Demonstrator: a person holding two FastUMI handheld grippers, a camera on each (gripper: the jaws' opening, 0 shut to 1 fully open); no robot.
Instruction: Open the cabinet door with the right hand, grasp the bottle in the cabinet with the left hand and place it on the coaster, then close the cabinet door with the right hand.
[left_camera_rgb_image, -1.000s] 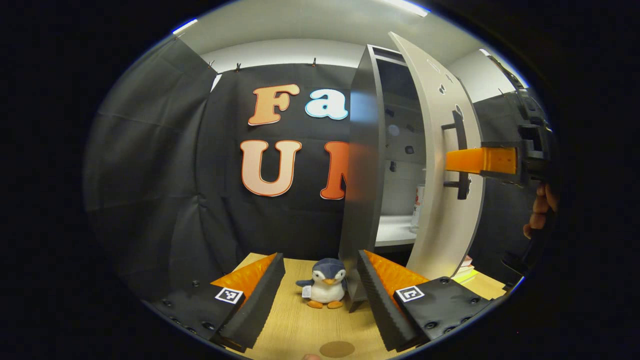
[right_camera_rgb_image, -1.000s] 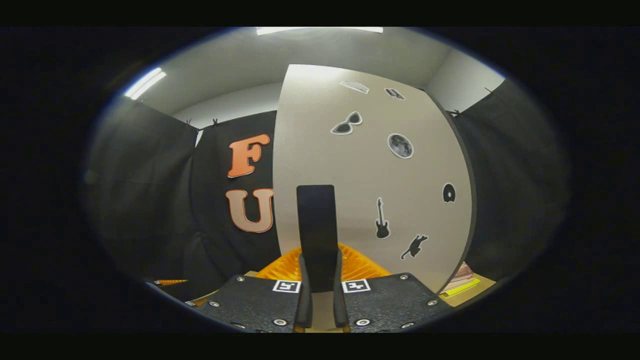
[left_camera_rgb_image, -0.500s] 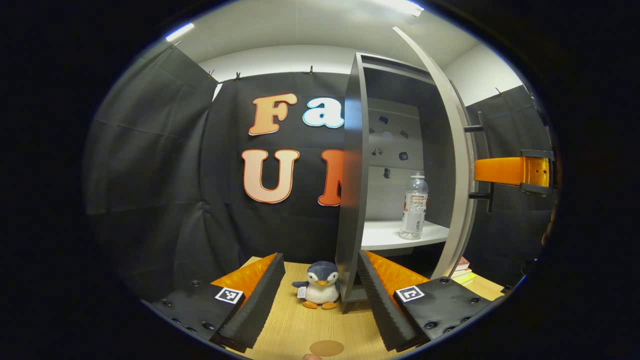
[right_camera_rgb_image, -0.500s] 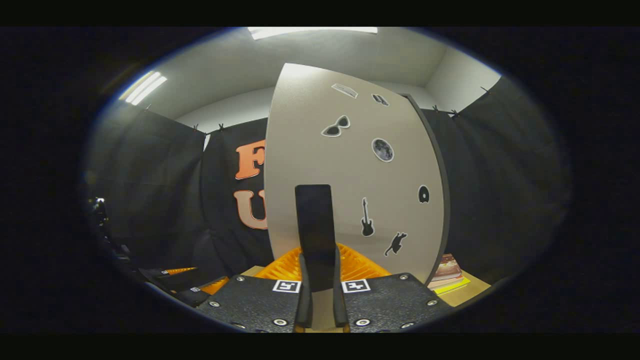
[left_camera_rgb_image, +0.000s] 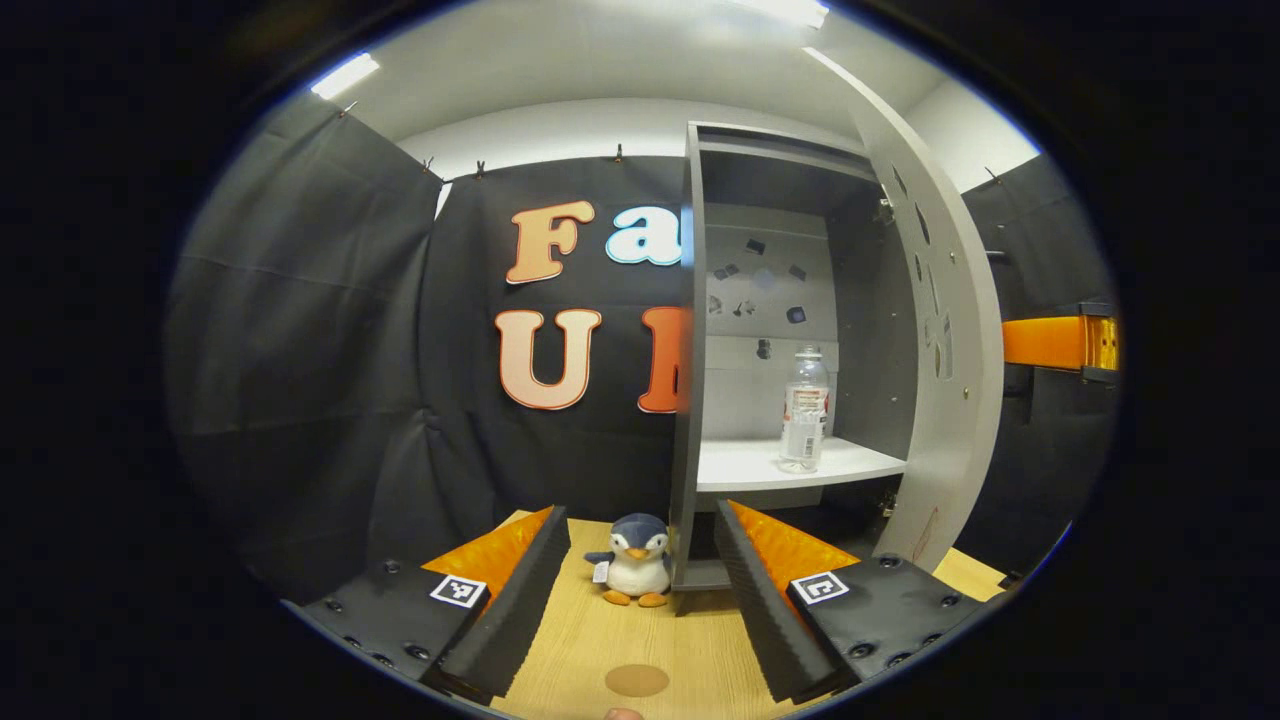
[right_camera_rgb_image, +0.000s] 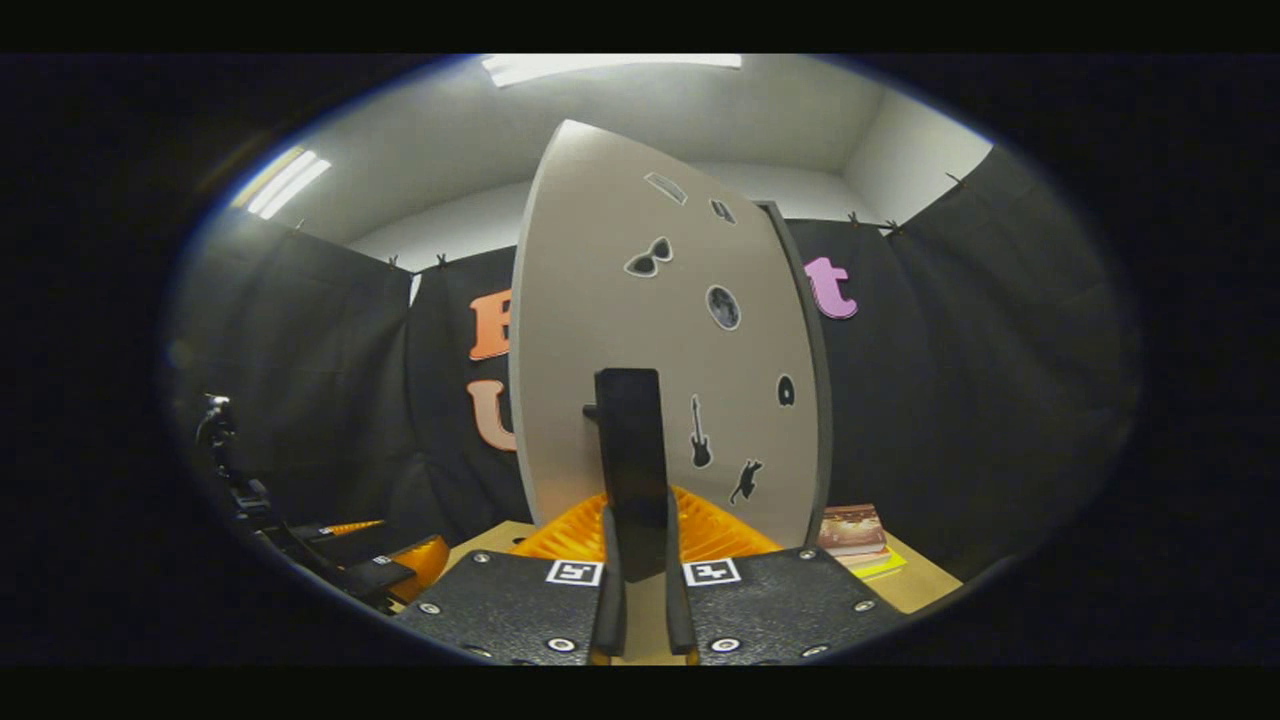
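The bottle (left_camera_rgb_image: 803, 410) is stood upright on the shelf (left_camera_rgb_image: 760, 466) inside the opened cabinet (left_camera_rgb_image: 780, 330), beyond and right of the left gripper (left_camera_rgb_image: 640, 590), whose fingers are spread apart. The door handle (right_camera_rgb_image: 632, 460) is clamped by the right gripper (right_camera_rgb_image: 636, 600).

clear plastic bottle (left_camera_rgb_image: 803, 410), matt grey cabinet door (left_camera_rgb_image: 950, 330)

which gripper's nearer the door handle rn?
Right. The right gripper is shut on the door handle. The left gripper hangs open over the table, off from the cabinet door.
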